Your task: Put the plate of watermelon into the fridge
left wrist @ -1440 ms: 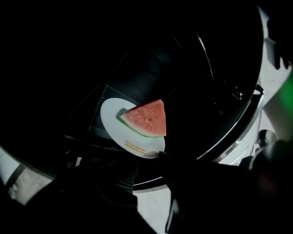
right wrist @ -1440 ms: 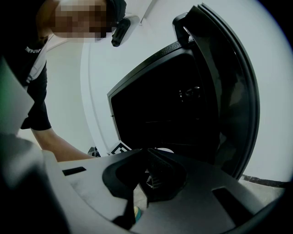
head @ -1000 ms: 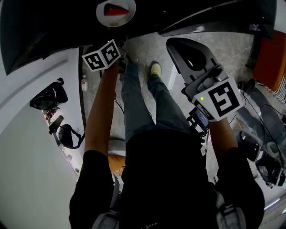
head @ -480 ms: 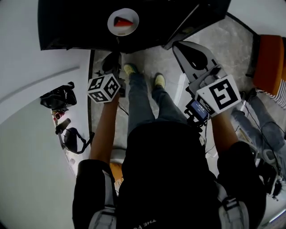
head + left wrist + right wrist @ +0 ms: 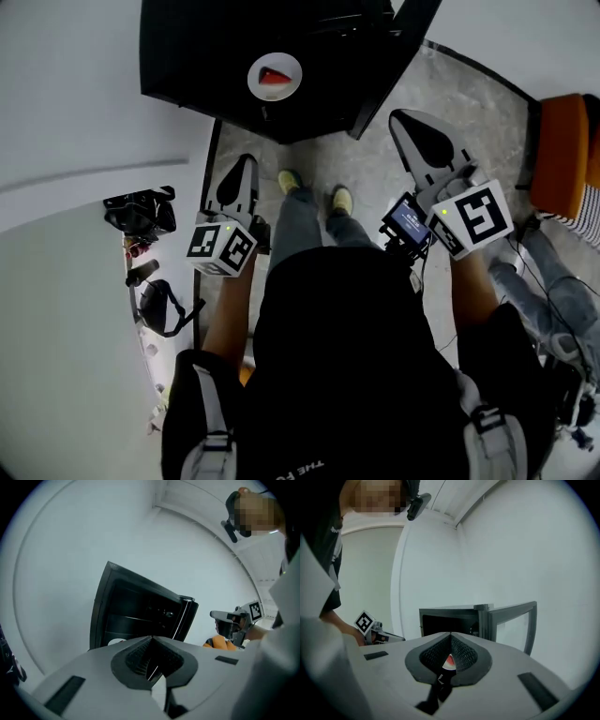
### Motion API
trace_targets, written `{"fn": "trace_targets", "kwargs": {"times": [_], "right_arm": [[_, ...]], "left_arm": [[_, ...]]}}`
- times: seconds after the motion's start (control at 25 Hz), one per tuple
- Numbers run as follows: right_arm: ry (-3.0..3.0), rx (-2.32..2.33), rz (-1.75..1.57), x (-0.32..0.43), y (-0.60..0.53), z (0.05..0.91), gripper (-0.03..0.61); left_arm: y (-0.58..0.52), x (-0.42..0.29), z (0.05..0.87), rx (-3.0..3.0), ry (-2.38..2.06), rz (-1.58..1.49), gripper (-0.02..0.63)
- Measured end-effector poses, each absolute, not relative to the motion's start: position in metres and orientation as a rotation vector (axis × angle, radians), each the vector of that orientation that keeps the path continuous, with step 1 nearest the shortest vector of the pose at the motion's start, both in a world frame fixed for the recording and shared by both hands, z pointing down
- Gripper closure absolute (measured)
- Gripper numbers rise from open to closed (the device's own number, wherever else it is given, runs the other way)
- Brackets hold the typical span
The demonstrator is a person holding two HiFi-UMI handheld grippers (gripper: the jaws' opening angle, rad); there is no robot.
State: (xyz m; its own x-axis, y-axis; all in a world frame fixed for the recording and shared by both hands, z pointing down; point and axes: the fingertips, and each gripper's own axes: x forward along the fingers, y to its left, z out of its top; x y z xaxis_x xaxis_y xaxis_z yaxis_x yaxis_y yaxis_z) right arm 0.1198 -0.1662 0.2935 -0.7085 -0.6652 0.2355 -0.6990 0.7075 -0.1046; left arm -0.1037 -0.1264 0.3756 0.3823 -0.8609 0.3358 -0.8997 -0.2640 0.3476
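We judge the plate of watermelon (image 5: 275, 77) already inside the fridge (image 5: 187, 56). The left gripper (image 5: 242, 169) and right gripper (image 5: 408, 124), 2 closed, hold nothing. Next: push the door (image 5: 394, 56) shut.

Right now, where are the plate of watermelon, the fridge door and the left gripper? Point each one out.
plate of watermelon (image 5: 256, 81): head view, bare white rim on its left side.
fridge door (image 5: 511, 626): right gripper view, on its glass pane.
left gripper (image 5: 244, 166): head view, at its shut fingertips.
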Motion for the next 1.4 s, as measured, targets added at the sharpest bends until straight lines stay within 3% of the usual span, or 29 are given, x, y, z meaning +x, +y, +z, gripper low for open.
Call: {"fn": "trace_targets", "kwargs": {"times": [0.32,0.68,1.4], "right_arm": [[-2.72,1.187,0.288,0.135,-0.146,0.285,0.572],[-2.671,1.231,0.264,0.103,-0.103,0.281,0.572],[-2.6,1.316,0.139,0.026,0.072,0.25,0.572]], "left_arm": [[-0.109,-0.102,0.335,2.263,-1.506,0.111,0.601],[-0.082,-0.109,0.324,2.364,-1.394,0.097,0.601],[0.085,-0.168,0.272,2.455,-1.312,-0.059,0.601]]}}
